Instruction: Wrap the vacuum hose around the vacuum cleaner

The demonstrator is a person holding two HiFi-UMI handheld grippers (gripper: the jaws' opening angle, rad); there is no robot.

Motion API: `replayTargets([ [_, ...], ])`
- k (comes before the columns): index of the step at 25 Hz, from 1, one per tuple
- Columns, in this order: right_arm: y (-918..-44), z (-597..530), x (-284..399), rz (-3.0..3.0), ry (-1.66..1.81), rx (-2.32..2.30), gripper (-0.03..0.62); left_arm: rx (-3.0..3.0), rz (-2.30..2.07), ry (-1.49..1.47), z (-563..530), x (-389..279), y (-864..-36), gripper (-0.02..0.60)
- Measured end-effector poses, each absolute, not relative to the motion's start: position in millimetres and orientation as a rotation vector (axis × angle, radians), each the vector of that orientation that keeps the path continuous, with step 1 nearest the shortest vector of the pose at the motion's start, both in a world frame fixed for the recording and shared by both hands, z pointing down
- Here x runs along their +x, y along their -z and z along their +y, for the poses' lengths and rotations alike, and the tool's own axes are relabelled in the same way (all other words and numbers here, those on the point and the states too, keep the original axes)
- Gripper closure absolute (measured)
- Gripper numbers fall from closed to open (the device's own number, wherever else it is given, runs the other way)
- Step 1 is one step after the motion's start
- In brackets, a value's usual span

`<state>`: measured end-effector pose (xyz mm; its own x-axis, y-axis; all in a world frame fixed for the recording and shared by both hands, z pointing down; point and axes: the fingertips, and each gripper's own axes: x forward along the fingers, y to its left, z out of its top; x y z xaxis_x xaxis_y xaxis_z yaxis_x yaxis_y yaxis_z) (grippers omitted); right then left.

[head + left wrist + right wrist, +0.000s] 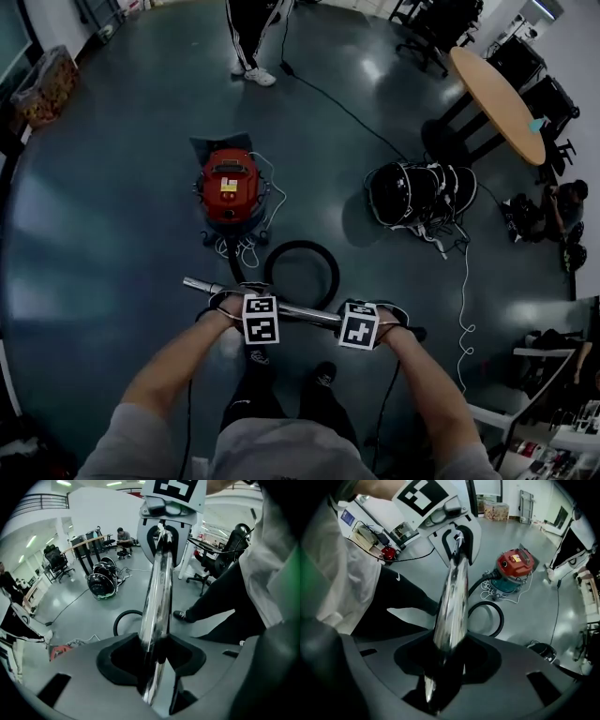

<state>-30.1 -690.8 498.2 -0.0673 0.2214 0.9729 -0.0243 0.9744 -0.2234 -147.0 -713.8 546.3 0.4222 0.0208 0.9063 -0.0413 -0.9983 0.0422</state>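
1. Hose point(300, 243) loops on the floor point(112, 234) near the vacuum point(232, 187) — unwrapped.
2. Left gripper point(152, 656) and right gripper point(445, 660): fingers closed on the wand point(305, 313).
3. Risk — slick wand may slip as the hose drags.

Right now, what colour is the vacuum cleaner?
Red vacuum cleaner; clearest in the head view.

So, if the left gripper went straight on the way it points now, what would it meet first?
The left gripper is shut on the metal tube, which lies across its path. Past it, probably the floor close to the black hose loop; depth is hard to judge.
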Motion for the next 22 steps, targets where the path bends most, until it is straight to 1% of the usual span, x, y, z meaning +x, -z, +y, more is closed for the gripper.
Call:
replayTargets([
  [3, -505.7, -705.4, -39.5, -1.650, -0.196, -0.159, 0.431, 2.596, -0.087, -1.556, -709.3, -153.5, -550.6, 0.407],
  [7, -517.2, -722.7, -47.2, -1.665, -0.093, -0.187, 0.430, 2.565, -0.171, -1.481, -708.0, -160.0, -556.1, 0.411],
  [12, -516.4, -752.7, -35.2, -1.685, 0.053, -0.193, 0.427, 2.490, -0.304, -1.453, -712.5, -147.0, -557.9, 0.413],
  [15, -517.2, -770.1, -12.8, -1.700, 0.142, -0.152, 0.396, 2.433, -0.388, -1.444, -712.0, -125.2, -559.6, 0.414],
  [16, -514.6, -778.2, -2.1, -1.705, 0.178, -0.127, 0.360, 2.407, -0.422, -1.431, -710.4, -116.3, -562.2, 0.414],
  [17, -510.8, -787.2, 8.6, -1.710, 0.214, -0.105, 0.341, 2.380, -0.463, -1.411, -709.0, -107.2, -565.4, 0.414],
  [22, -508.9, -819.9, 39.8, -1.834, 0.255, 0.066, 0.341, 2.256, -0.672, -1.267, -708.5, -61.1, -597.5, 0.416],
])
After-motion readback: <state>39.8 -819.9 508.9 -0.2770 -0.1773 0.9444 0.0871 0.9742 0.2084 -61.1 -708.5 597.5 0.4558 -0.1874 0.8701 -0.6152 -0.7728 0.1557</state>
